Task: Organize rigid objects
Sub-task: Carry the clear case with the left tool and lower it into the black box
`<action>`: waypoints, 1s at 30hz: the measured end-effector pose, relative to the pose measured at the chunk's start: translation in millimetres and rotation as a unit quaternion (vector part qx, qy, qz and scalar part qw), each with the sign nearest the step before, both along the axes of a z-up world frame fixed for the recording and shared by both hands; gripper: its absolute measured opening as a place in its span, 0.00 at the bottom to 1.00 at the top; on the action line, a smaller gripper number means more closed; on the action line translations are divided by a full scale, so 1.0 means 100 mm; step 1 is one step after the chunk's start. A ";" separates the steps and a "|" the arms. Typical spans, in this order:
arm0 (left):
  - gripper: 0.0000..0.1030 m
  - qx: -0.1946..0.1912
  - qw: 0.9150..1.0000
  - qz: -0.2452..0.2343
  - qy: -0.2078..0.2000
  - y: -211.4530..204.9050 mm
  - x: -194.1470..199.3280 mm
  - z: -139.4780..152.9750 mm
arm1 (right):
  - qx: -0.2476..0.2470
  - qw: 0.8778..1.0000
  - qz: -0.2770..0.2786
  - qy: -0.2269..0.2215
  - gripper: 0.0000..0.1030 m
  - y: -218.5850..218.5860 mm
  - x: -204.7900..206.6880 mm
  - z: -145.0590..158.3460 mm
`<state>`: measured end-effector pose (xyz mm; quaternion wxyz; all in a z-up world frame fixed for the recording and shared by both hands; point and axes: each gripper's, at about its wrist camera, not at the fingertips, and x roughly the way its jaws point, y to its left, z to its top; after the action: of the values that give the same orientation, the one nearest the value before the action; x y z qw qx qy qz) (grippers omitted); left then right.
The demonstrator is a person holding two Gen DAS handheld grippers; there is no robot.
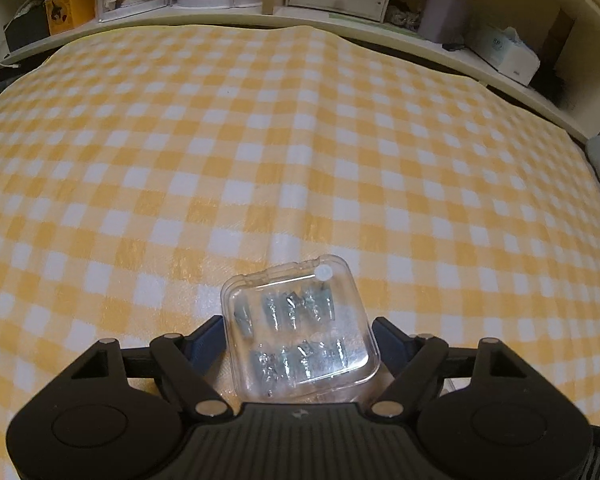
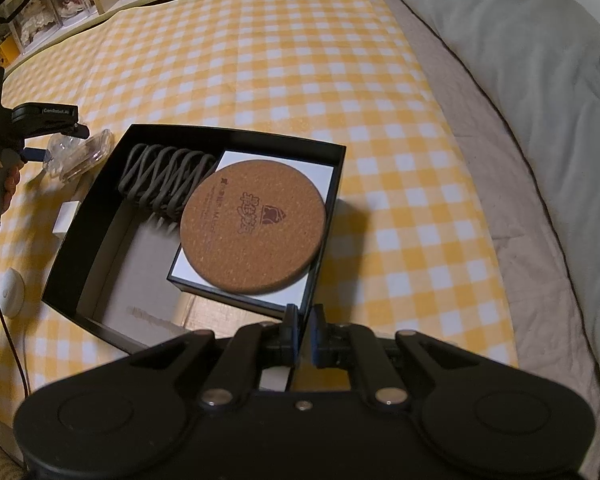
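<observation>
Clear plastic case [image 1: 300, 326] of small glinting pieces sits pinched in my left claw [image 1: 300, 332], held above the yellow checked cloth [image 1: 260, 140], just left of the black box [image 2: 100, 216]. My right claw [image 2: 306, 320] is pressed onto that box's near wall. Inside the box, a cork coaster [image 2: 252, 228] lies on a white card [image 2: 324, 176], beside a grey coiled rack [image 2: 160, 176].

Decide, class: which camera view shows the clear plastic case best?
The left wrist view. The clear plastic case fills the foreground there, held between the left gripper, its small contents visible. The right wrist view shows it only small and blurred at the left edge, beside the black box.
</observation>
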<state>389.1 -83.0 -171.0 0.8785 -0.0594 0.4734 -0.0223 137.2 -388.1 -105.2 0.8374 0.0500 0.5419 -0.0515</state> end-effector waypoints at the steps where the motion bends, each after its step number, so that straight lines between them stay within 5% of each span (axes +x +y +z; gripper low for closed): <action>1: 0.77 -0.003 1.000 -0.002 -0.001 0.02 -0.04 0.00 | 0.000 1.000 -0.001 0.000 0.06 0.00 0.00 0.00; 12: 0.76 -0.025 0.998 -0.061 -0.009 0.28 -0.69 0.24 | -0.002 1.000 0.000 0.003 0.07 0.01 0.00 -0.01; 25: 0.78 0.111 0.975 -0.193 0.003 0.41 -1.21 -0.05 | -0.011 1.000 0.011 0.012 0.07 0.04 0.01 -0.04; 27: 0.87 0.114 0.976 -0.188 -0.002 0.39 -1.18 -0.06 | -0.012 1.000 0.012 0.013 0.07 0.04 0.01 -0.04; 30: 0.88 0.098 0.981 -0.166 0.003 0.39 -1.10 -0.06 | -0.011 1.000 0.012 0.014 0.07 0.04 0.01 -0.04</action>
<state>279.2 -44.1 -176.9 0.8628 0.1066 0.4793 -0.1206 138.4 -384.3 -109.1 0.8308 0.0332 0.5535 -0.0481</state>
